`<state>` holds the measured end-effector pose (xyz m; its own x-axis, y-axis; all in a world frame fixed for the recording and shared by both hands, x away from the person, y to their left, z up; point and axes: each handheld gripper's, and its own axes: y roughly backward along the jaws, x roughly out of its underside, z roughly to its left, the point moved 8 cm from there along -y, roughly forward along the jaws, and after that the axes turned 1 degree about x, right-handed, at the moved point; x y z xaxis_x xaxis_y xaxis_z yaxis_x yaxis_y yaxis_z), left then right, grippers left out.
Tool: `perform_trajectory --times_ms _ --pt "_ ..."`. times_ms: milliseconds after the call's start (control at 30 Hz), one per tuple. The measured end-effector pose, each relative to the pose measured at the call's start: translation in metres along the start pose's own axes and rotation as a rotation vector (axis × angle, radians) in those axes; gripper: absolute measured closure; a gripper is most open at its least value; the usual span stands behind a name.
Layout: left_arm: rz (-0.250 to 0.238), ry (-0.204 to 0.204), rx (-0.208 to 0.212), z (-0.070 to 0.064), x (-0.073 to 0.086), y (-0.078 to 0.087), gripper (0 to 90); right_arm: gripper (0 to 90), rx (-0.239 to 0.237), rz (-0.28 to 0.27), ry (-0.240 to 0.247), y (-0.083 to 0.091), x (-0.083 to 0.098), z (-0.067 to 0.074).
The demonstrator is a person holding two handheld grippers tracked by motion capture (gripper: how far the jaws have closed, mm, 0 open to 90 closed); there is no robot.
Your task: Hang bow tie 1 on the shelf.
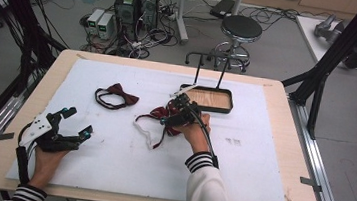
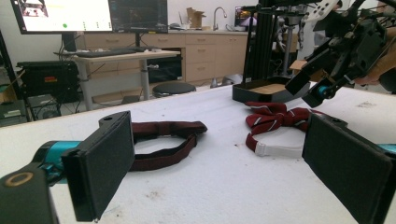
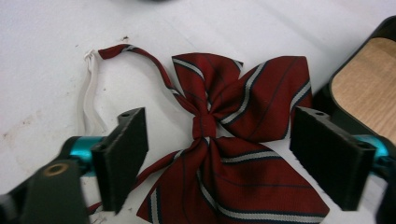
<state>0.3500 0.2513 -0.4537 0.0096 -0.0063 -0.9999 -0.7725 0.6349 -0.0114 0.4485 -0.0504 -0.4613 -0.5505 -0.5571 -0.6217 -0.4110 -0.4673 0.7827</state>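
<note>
The striped bow tie [image 3: 233, 140] — dark red with white and navy stripes — lies flat on the white surface [image 1: 109, 163], directly under the right claw [image 3: 217, 154], its knot between the wide-apart jaws. Its thin strap [image 3: 140, 60] loops away ahead and to the left of the claw, ending in a white elastic band [image 3: 91, 93]. The plain bow tie [image 1: 119, 93] — maroon, with a dark band curled in a loop — lies flat ahead of the left claw [image 1: 76, 122], well apart from it.
</note>
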Motion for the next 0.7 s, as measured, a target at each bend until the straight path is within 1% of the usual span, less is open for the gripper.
perform_trajectory --times_ms 33,67,133,167,200,233,267,333,367,400,433,500,533,600,667,700 --pt "0.000 0.000 0.000 0.000 0.000 0.000 9.6 21.5 0.006 0.014 -0.005 -0.001 0.001 -0.001" --pt "-0.001 0.001 0.000 0.000 0.000 0.000 9.6 24.4 0.009 0.026 -0.003 -0.002 0.001 -0.001" --pt "-0.001 0.000 0.001 0.000 0.000 0.000 9.6 25.5 0.008 0.034 0.004 -0.004 0.002 0.000" --pt "-0.001 0.001 0.000 0.000 0.000 0.000 9.6 27.1 0.018 0.048 -0.004 -0.006 0.002 0.000" --pt "-0.001 0.001 0.001 0.000 0.000 0.000 9.6 29.3 0.024 0.058 -0.007 -0.008 0.003 0.000" --pt "-0.001 0.001 0.001 0.000 0.000 0.000 9.6 32.0 0.024 0.067 -0.001 -0.009 0.003 0.001" --pt "0.000 0.001 0.001 0.000 0.000 0.000 9.6 32.0 0.024 0.067 -0.001 -0.009 0.003 0.001" --pt "-0.001 0.001 0.001 0.000 0.000 0.000 9.6 34.9 0.031 0.080 0.006 -0.011 0.003 0.002" --pt "-0.001 0.002 0.002 0.000 0.000 0.000 9.6 36.2 0.038 0.081 0.005 -0.012 0.003 0.001" --pt "-0.003 0.002 0.002 0.000 0.000 0.000 9.6 39.2 0.038 0.090 -0.006 -0.013 0.003 0.002" --pt "-0.003 0.000 0.001 0.000 0.000 0.000 9.6 39.2 0.038 0.090 -0.006 -0.013 0.003 0.002" --pt "-0.002 0.001 0.001 0.000 0.000 0.000 9.6 42.2 0.042 0.094 -0.004 -0.014 0.002 0.002" --pt "-0.003 0.001 0.001 0.000 0.000 0.000 9.6 44.8 0.036 0.101 -0.011 -0.015 0.002 0.003" --pt "-0.002 0.002 0.002 0.000 0.000 0.000 9.6 45.1 0.037 0.106 -0.010 -0.016 0.002 0.003" --pt "-0.002 0.002 0.003 0.000 0.000 0.000 9.6 48.6 0.033 0.111 -0.006 -0.018 0.001 0.004" --pt "-0.001 0.002 0.003 0.000 0.000 0.000 9.6 48.6 0.033 0.111 -0.006 -0.018 0.001 0.004"
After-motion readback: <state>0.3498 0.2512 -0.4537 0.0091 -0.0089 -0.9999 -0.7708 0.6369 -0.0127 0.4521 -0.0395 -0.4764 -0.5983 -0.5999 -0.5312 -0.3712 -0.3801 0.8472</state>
